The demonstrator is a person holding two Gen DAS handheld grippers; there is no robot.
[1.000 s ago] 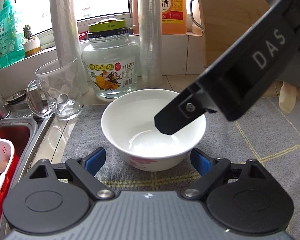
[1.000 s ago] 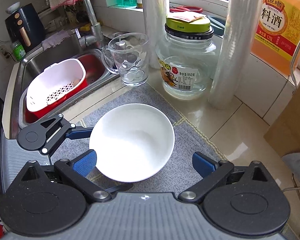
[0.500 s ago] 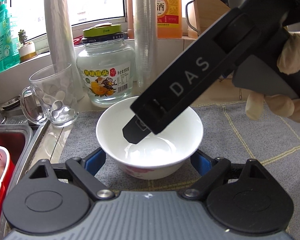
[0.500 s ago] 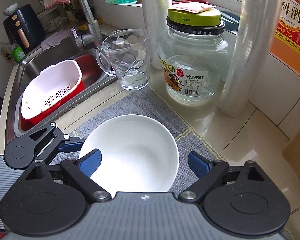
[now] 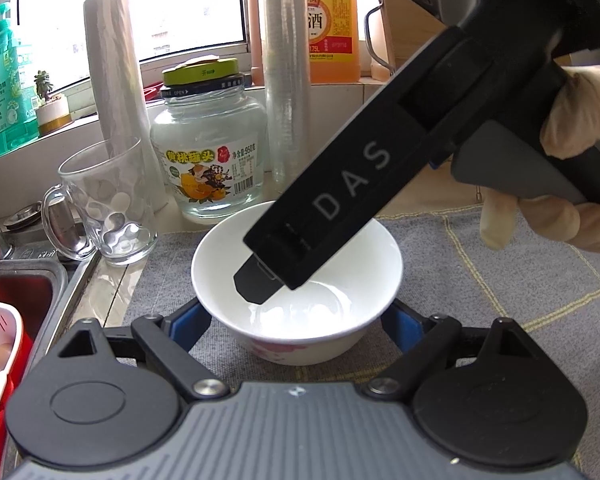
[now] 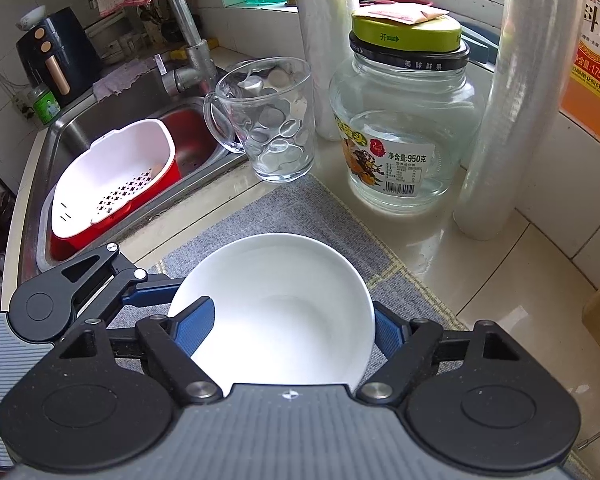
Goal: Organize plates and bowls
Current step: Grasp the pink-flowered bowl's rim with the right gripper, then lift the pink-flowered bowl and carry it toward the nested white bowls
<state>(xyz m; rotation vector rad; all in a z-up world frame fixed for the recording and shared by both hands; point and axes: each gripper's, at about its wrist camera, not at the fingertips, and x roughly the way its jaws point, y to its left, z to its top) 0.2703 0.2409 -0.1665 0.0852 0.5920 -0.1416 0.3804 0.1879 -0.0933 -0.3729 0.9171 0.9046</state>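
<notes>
Bowl [image 5: 296,292] on mat [image 5: 480,280]; mug [image 5: 104,204] and jar [image 5: 210,152] behind.

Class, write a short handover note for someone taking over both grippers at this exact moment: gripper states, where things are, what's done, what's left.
Left gripper: open, fingers either side of the white bowl; contact unclear.
Right gripper: open, angled down over the bowl, one finger inside the rim, the other outside.
The bowl stands upright on the grey mat, near the glass mug and jar.
Done: nothing stacked yet.
Left: grip the bowl, move it. No plates in view.
</notes>
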